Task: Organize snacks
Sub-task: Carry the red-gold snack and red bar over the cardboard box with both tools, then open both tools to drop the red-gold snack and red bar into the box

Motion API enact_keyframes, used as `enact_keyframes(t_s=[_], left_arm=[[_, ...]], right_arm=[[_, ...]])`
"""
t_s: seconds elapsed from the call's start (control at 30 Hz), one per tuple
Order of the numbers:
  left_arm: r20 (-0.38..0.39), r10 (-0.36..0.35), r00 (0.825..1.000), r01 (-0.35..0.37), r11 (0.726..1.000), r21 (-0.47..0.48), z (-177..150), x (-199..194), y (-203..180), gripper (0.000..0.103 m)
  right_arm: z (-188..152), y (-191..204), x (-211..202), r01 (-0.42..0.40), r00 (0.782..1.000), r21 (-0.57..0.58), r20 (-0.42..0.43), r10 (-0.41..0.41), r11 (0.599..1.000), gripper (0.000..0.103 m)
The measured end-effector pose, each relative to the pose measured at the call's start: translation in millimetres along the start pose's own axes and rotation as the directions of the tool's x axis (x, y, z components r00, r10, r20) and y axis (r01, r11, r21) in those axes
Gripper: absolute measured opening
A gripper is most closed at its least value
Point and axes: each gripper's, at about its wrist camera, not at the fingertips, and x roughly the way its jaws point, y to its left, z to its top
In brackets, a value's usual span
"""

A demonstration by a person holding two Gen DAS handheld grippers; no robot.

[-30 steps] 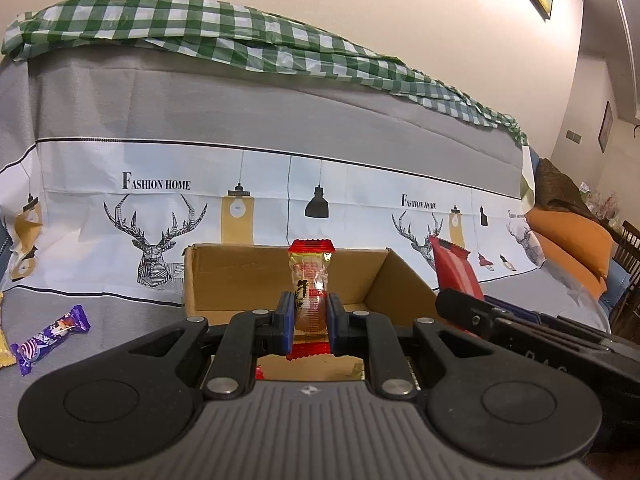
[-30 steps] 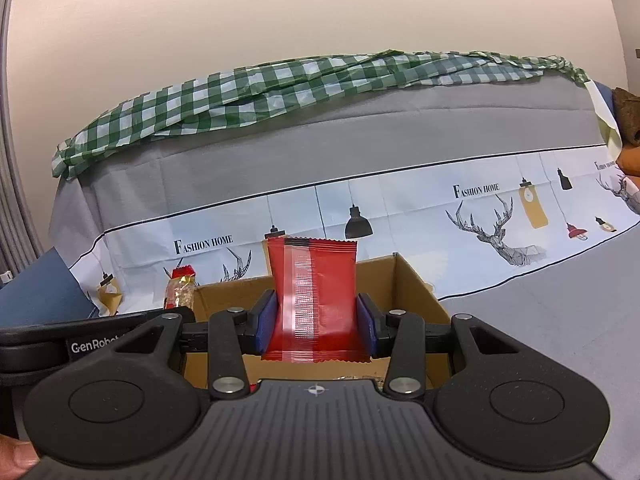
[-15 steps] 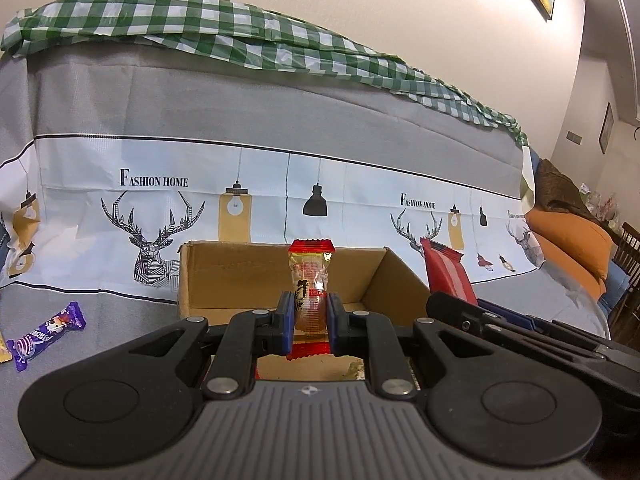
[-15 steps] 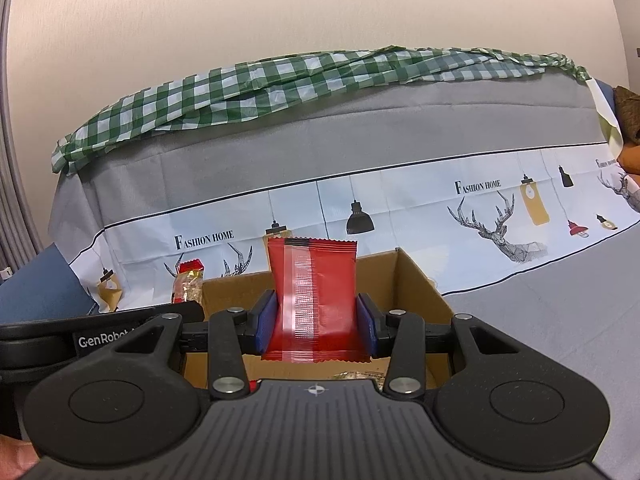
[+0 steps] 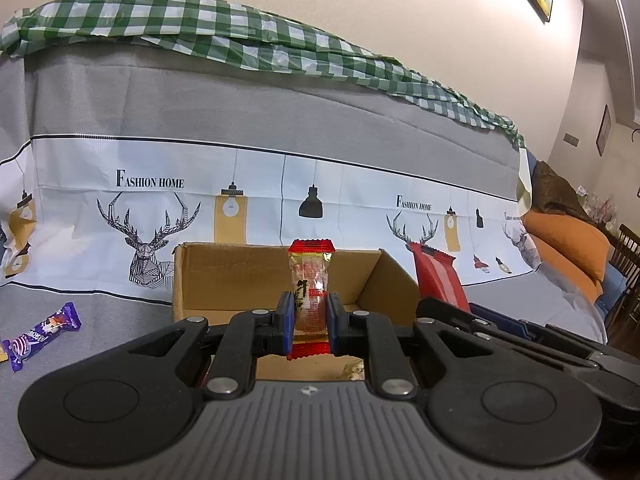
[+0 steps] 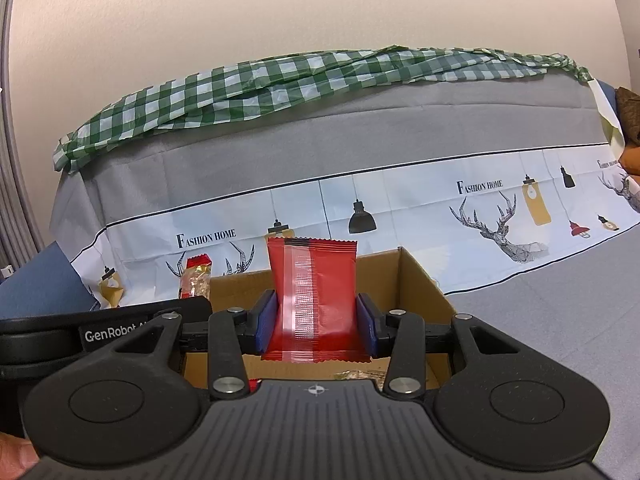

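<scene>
My left gripper (image 5: pixel 307 316) is shut on a narrow clear snack packet with red ends (image 5: pixel 310 280), held upright over the open cardboard box (image 5: pixel 224 276). My right gripper (image 6: pixel 316 320) is shut on a flat red snack packet (image 6: pixel 314 280), held upright over the same box (image 6: pixel 420 280). The red packet also shows in the left wrist view (image 5: pixel 436 280), and the narrow packet shows in the right wrist view (image 6: pixel 195 278). Some snacks lie on the box floor (image 6: pixel 356 376).
A purple candy bar (image 5: pixel 40 334) lies on the grey cloth left of the box. A sofa back with a deer-print cover (image 5: pixel 160 208) and a green checked cloth (image 5: pixel 200 36) rises behind. Orange cushions (image 5: pixel 568 244) lie at the far right.
Both grippers have shifted a little, so the box sits slightly more centred and the right gripper with its red packet appears nearer in the left view. Both grips are unchanged.
</scene>
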Motion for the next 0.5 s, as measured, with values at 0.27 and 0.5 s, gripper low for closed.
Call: enact_keyframes(t_s=[0.27,0.5], left_arm=[[0.001,-0.001,1.000,0.001,1.000,-0.002,0.5,0.0,0.3,0.017],[0.004,-0.003,1.000,0.003,1.000,-0.005,0.8,-0.5,-0.4,0.017]], right_arm=[[0.4,0.1,-0.5,-0.001,1.000,-0.002,0.001,0.001,1.000,0.044],[0.4,0.1,-0.9,-0.005,1.000,-0.005,0.004,0.005,1.000,0.044]])
